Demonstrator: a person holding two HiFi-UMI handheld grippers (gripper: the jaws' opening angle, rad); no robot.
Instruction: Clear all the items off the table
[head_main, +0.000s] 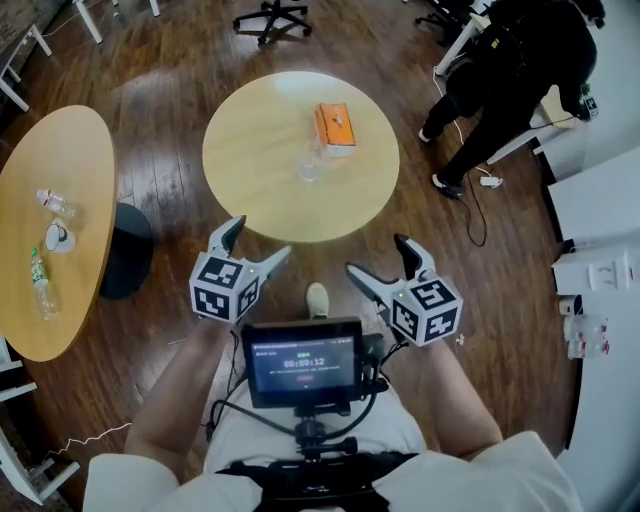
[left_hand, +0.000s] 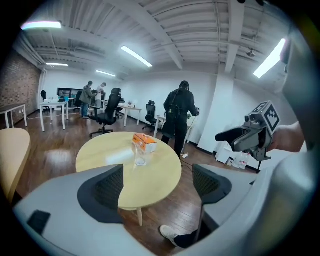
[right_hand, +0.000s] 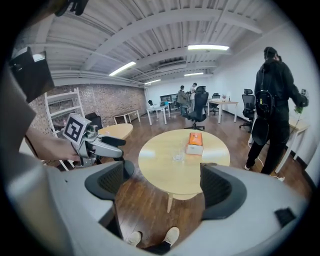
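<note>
Head view: your left tool (head_main: 262, 238) and right tool (head_main: 377, 254) hang open and empty short of the round bench (head_main: 250, 190); its clear glass (head_main: 308, 170) stands just beside the orange tissue box (head_main: 336, 128); a careless reach could topple that glass.

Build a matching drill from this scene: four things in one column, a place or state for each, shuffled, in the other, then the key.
Column A
1. orange box
2. clear glass
3. green-labelled bottle
4. left gripper

Column B
a. jaws apart, nothing between them
b. on the side table at the left of the head view
c. near the middle of the round table
d. on the round table, toward its far side

Pairs: 1-d, 2-c, 3-b, 4-a
</note>
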